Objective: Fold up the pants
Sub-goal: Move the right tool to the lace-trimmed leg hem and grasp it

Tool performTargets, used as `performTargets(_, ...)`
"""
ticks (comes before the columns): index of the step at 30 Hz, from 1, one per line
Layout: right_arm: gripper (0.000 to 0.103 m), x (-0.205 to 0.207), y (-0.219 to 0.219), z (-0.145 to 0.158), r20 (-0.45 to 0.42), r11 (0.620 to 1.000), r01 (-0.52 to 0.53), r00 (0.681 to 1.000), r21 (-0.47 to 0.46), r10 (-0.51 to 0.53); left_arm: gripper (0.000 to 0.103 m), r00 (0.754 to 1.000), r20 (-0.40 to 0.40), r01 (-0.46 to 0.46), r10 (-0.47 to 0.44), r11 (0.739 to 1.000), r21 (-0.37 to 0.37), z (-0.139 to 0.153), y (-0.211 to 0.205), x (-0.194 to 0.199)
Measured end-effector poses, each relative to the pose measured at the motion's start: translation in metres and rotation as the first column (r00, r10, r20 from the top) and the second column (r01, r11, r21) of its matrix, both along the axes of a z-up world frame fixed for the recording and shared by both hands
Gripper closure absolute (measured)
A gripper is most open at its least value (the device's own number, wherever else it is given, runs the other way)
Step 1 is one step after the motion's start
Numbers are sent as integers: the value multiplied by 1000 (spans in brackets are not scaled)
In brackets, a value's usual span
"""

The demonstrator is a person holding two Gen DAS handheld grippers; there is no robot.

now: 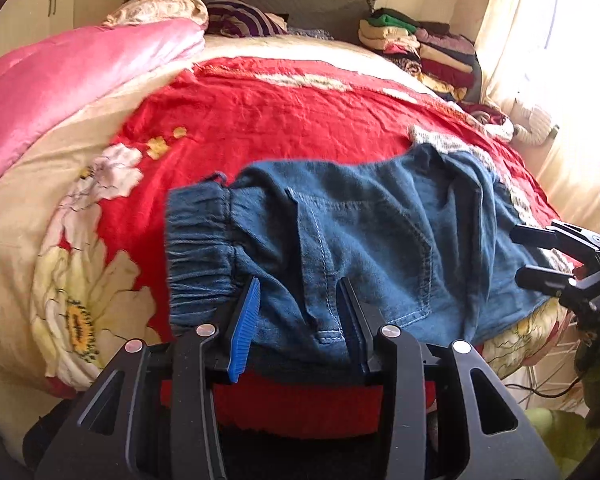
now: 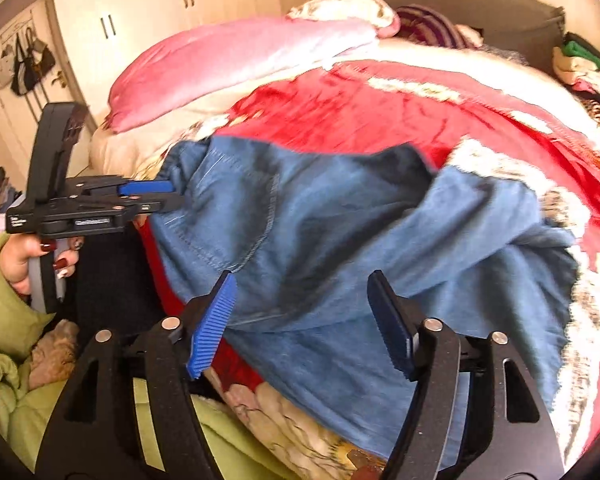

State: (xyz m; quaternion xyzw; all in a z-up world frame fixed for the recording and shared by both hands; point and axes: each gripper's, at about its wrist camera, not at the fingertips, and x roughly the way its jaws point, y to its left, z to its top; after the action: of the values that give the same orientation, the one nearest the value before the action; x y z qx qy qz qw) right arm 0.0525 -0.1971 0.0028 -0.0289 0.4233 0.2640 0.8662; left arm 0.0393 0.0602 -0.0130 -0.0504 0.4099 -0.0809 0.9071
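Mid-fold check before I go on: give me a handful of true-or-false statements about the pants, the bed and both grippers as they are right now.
1. The pants are blue denim with an elastic waistband. True.
2. The pants lie on a plain white sheet. False: they lie on a red floral bedspread.
3. The right gripper has its jaws clamped shut on the fabric. False: the jaws stand apart, with the denim showing between them.
4. A pink quilt is bunched at the far left of the bed. True.
5. A stack of folded clothes sits at the far right corner of the bed. True.
6. The left gripper is over the pillows. False: it is at the pants' near edge.
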Motion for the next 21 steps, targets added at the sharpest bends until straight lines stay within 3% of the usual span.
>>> performTargets(2, 37, 0, -11, 8, 29, 999, 30, 999, -9, -30, 62, 1000, 22, -12, 12, 1000, -4, 10, 2, -5)
performTargets(4, 36, 3, -22, 13, 48, 998, 62, 997, -15, -61, 48, 999, 44, -28, 28, 1000, 3, 19, 4, -9)
performTargets(10, 33, 14, -86, 33, 117, 976, 213, 971, -52, -206, 47, 996, 85, -10, 11, 1000, -20, 41, -2, -17)
performTargets(16, 30, 40, -175, 24, 58, 900, 416, 909, -131, -412, 46, 988, 72, 142, -137, 988, -67, 46, -45, 0)
performTargets(18, 29, 53, -201, 15, 12, 877, 457, 888, -149, -460, 46, 974, 55, 224, -219, 970, -93, 43, -71, 9)
performTargets(21, 29, 71, -225, -7, -62, 875, 458, 879, -157, -472, 47, 944, 27, 330, -329, 935, -128, 33, -109, 23)
